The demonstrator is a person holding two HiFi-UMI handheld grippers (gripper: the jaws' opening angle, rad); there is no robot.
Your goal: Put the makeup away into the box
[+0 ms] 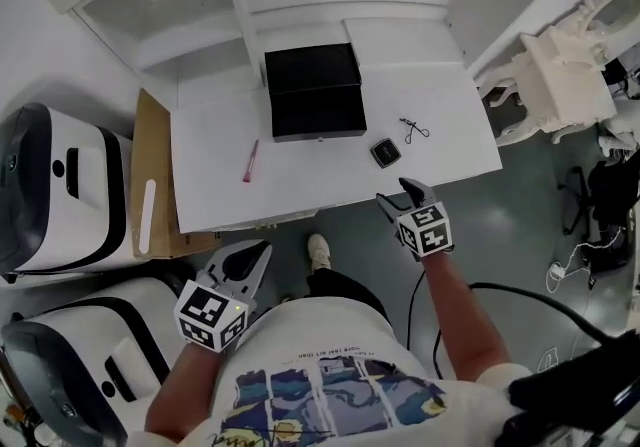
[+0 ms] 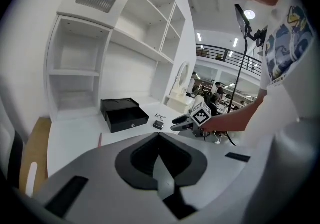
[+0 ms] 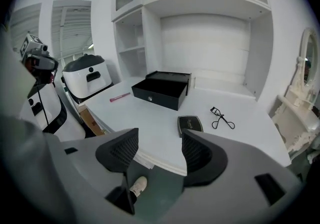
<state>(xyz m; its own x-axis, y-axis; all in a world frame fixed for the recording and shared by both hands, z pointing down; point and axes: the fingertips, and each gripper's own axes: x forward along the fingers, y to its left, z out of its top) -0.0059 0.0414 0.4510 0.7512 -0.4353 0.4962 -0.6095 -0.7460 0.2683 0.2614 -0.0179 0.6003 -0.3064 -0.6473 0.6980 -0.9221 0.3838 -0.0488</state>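
Bright, even light everywhere
The white table (image 1: 320, 170) glows softly, with hardly any shadows. Both gripper views bend round like a fishbowl, with dark corners. Far ceiling lights (image 2: 200, 36) shine bright. Close-up parts look a bit blurry.

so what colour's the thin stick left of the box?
Pink; the slim makeup stick shows best in the head view.

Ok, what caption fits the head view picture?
Left gripper shut, right gripper open, before a white desk with black box, pink stick, compact, eyelash curler.
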